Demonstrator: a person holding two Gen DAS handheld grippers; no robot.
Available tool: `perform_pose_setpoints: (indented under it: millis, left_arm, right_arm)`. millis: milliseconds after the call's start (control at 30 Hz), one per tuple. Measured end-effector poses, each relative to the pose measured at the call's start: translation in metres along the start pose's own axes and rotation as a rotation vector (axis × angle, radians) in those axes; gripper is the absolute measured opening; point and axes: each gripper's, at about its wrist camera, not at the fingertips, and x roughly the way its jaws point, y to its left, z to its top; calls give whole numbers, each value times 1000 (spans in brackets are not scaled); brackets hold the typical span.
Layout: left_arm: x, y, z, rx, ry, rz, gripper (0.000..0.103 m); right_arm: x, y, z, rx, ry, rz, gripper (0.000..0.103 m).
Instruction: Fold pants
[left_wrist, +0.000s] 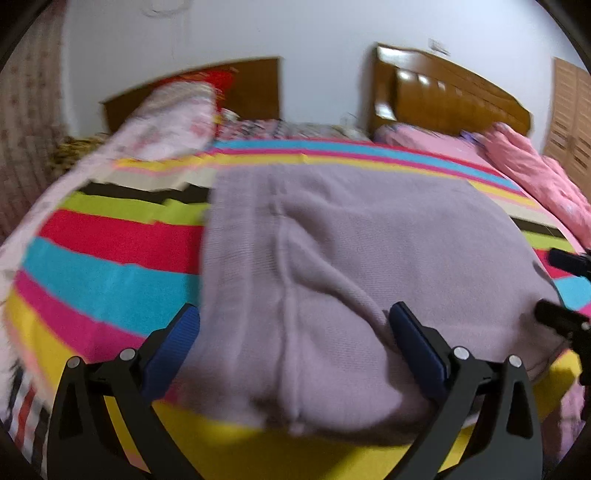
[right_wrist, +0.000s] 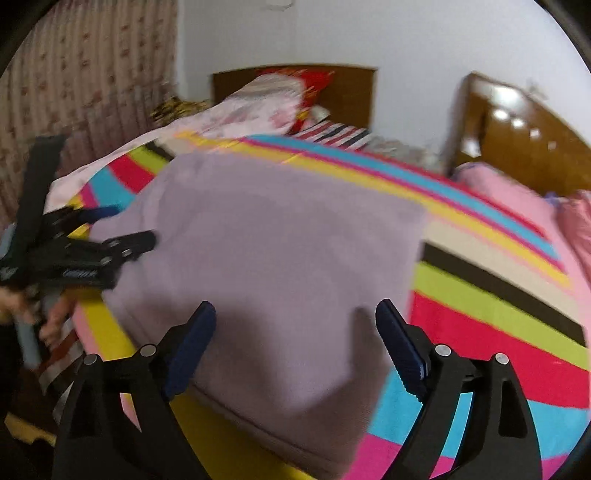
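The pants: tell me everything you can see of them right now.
The pants are lilac knit, soft-looking, folded into a flat, roughly square stack with a raised seam running down the near part. They lie on the striped bedspread. The left gripper and right gripper both hang open over the near edge, not gripping.

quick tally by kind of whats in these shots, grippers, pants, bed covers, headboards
grippers: 2, left gripper and right gripper, both open
lilac pants: 1
striped bed cover: 1
pink bed cover: 1
wooden headboards: 2
total: 7
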Motion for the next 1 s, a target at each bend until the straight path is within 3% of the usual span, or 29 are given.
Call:
perform_pose_setpoints:
  millis: [167,300,433,633,833,1000]
  left_arm:
    - [-54,-22,-12,21,-127,143,102]
    - [-113,-40,-22,-28,-325,178,102]
    - [-155,-59,-28,-83,-467,208,102]
    - [-174,-91,-46,-18,-349,237,102]
    - [-192,-100,-77,-33,-282,132,102]
    - [-182,-101,-95,-27,-264,133,102]
  right_arm:
    - [-50,0,-26,134,-147,-32,86]
    - [-75,13,-50,163,-221,-132,86]
    - [-105,28,-71,221,-291,-152,86]
    - [-137,30,-86,259,-365,-216,86]
    - [-167,32,-104,290,-416,-261,86]
    - [-163,34,-104,258,-401,-234,86]
